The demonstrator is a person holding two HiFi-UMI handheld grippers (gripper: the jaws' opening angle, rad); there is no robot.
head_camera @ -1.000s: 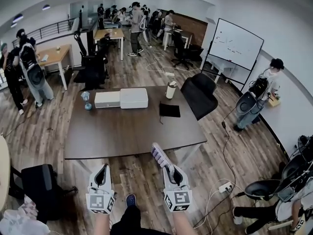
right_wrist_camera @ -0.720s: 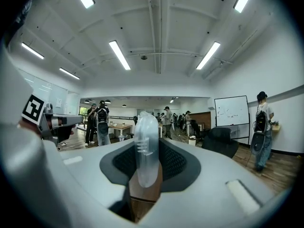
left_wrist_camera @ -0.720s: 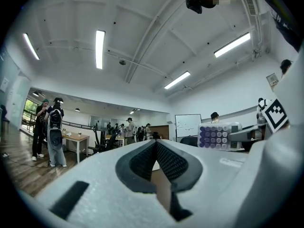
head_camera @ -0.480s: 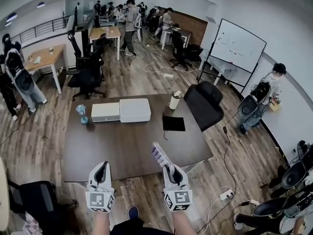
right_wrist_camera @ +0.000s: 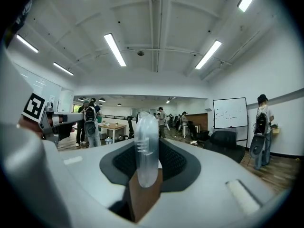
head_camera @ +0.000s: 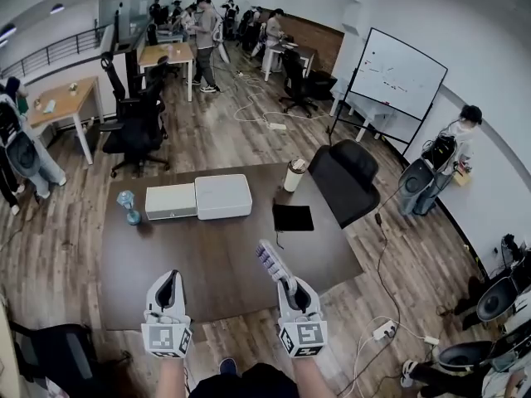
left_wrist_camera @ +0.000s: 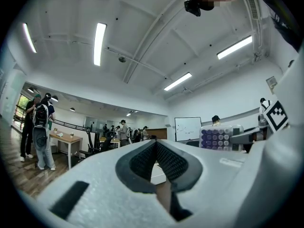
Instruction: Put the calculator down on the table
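The right gripper pinches the purple-keyed calculator by one end in narrow jaws, raised over the dark counter's near edge for placing — not yet down — while the left gripper, jaws together and empty, hangs beside that edge.

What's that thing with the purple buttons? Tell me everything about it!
It's a calculator, made of pale, slightly see-through plastic with rows of round purple buttons. It stands on edge, buttons facing left. The right gripper is shut on its near end, so it sticks out forward, reaching past the near edge of the dark table. It is not lying on the table; only the gripper's pads touch it.
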